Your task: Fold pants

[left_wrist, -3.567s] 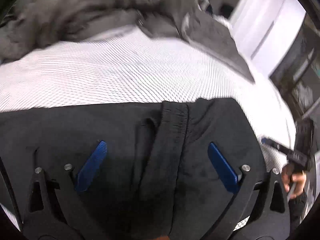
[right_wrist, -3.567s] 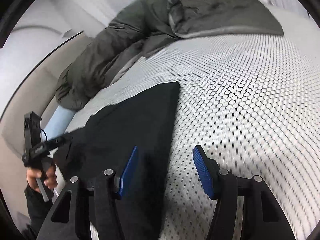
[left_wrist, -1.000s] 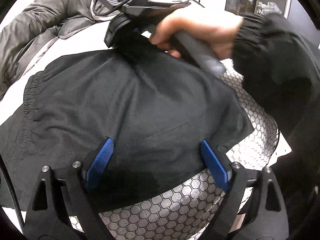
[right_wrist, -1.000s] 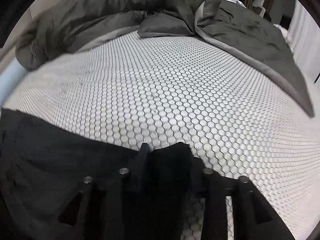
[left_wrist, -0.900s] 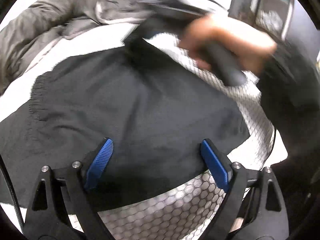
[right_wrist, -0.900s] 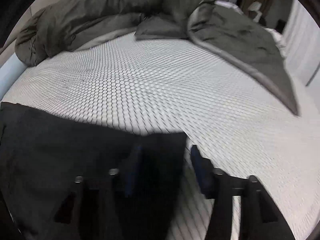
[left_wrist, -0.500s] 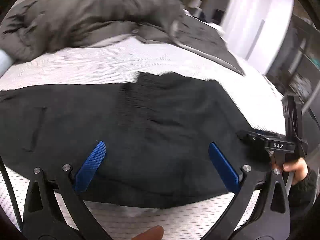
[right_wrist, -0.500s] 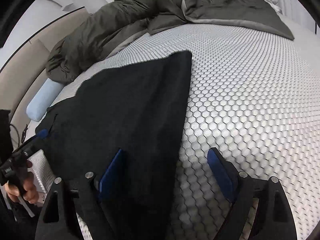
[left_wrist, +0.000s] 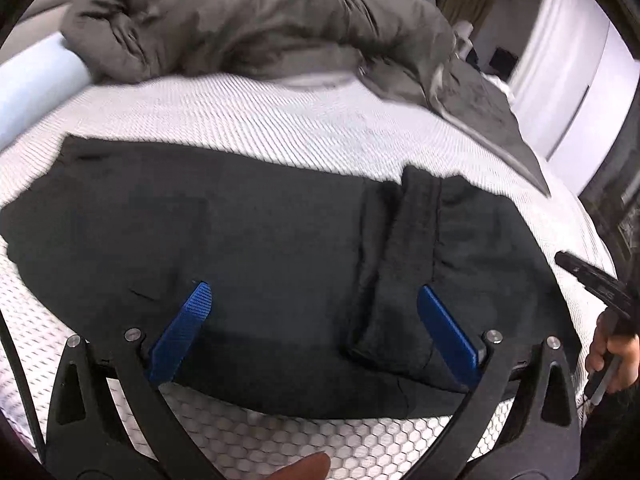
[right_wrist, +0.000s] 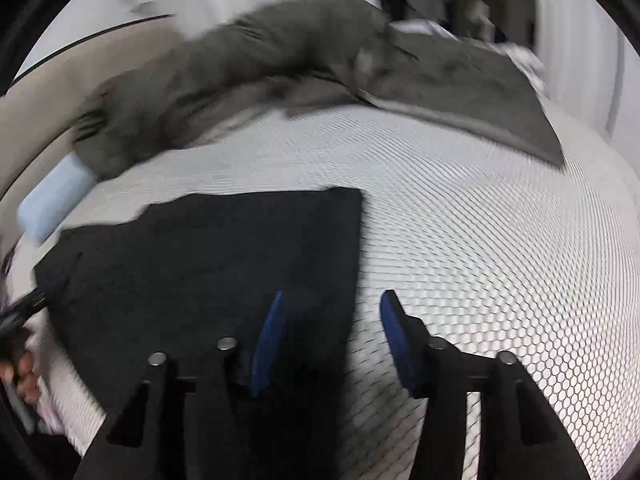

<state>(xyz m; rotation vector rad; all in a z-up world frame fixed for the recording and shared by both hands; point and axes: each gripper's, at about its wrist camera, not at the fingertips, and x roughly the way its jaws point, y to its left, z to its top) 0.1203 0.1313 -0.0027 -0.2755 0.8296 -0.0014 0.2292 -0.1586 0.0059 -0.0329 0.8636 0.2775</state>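
Claw on the left hand (left_wrist: 316,316) hovers spread wide over the black pants (left_wrist: 260,248), its blue pads clear of the cloth. Those pants lie flat along the near edge of the bed (left_wrist: 280,124), on the white honeycomb cover, with the waistband (left_wrist: 412,248) running near to far just left of the right pad. Farther right, the right claw (right_wrist: 332,332) has just been narrowing, yet its pads grip nothing; the right edge of the pants lies below the gap. Beyond, at the far side, a gray duvet (left_wrist: 248,20) is heaped, a pale blue pillow (left_wrist: 32,76) at far left.
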